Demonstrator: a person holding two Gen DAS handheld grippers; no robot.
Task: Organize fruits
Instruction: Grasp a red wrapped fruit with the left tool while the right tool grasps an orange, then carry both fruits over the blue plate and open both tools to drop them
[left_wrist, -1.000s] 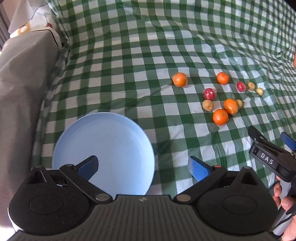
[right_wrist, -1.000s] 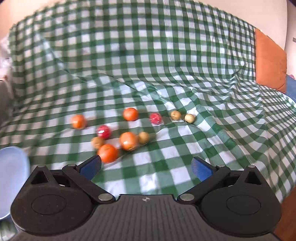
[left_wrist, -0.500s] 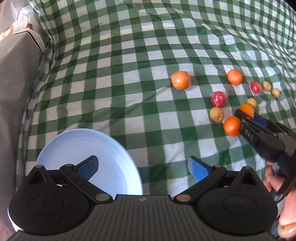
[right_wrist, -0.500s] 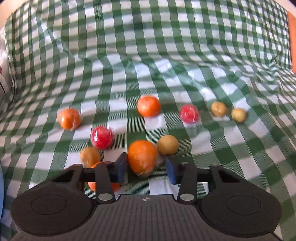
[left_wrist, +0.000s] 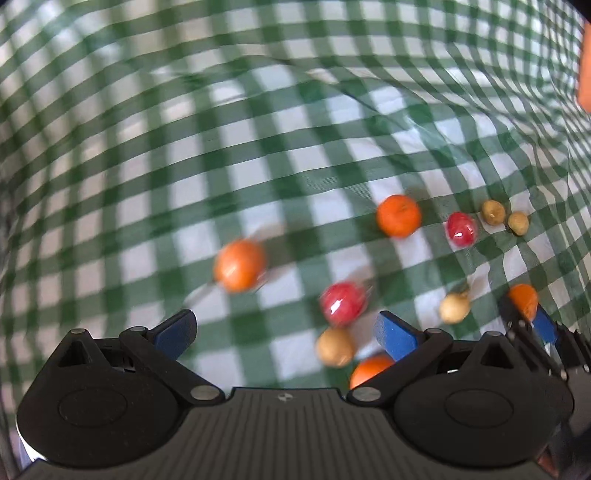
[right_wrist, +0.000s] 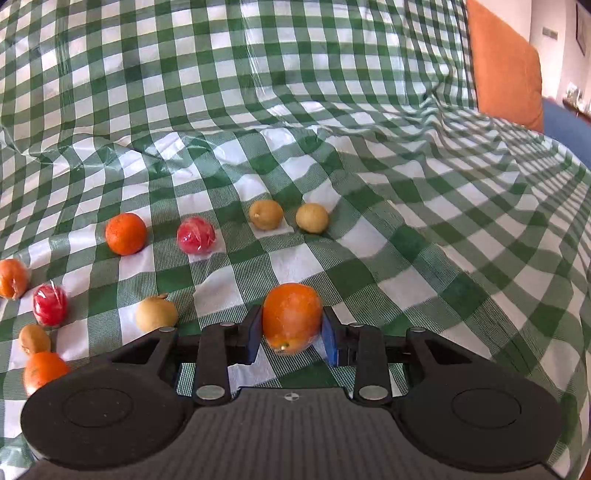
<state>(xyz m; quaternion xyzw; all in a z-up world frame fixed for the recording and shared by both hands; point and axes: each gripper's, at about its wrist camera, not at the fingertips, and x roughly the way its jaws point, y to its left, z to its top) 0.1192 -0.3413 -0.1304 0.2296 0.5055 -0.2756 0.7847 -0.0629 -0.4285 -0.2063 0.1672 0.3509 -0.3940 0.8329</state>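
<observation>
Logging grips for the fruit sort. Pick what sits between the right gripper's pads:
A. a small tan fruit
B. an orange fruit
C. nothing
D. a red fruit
B: in the right wrist view the right gripper has both blue pads pressed against the sides of the orange fruit.

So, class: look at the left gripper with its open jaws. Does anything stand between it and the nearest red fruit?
Nothing visible does. The left gripper is open above the checked cloth, and the red fruit lies just ahead, with only bare cloth between. A tan fruit sits beside it, not in the path.
</observation>
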